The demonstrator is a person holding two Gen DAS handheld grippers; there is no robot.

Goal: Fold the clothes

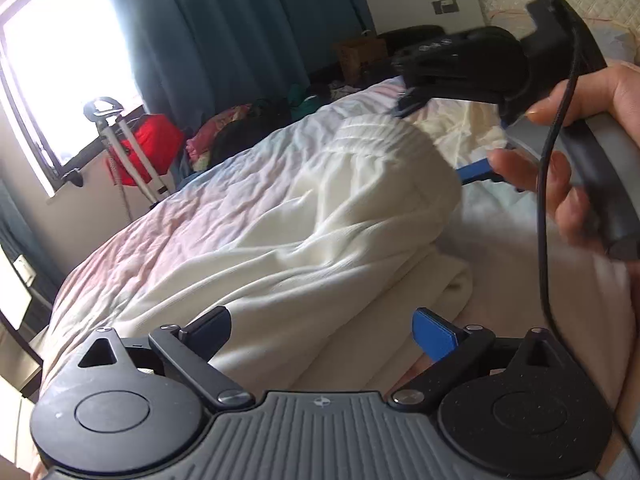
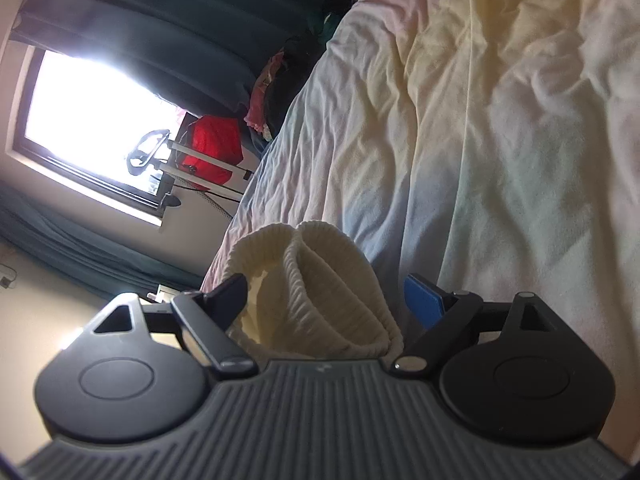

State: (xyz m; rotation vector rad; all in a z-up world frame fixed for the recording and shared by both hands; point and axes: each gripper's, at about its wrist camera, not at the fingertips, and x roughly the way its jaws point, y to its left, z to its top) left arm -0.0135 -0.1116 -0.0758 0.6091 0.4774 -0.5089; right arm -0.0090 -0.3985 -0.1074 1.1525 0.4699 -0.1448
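Note:
A cream knit garment (image 1: 320, 216) lies bunched on the bed (image 1: 168, 216). My left gripper (image 1: 322, 328) is open low over its near edge, with the cloth between and under the fingers. My right gripper (image 1: 432, 128), held in a hand, is at the garment's far ribbed end and lifts it. In the right wrist view the ribbed hem (image 2: 320, 300) sits folded between the wide-spread fingers of the right gripper (image 2: 326, 296), resting against the gripper body. Whether the fingers press it I cannot tell.
The bed sheet (image 2: 500, 128) is pale and wrinkled. A red bag on a trolley (image 1: 148, 148) stands by the window (image 1: 60, 72). Piled clothes (image 1: 240, 128) and a cardboard box (image 1: 360, 56) lie beyond the bed. Teal curtains (image 1: 240, 20) hang behind.

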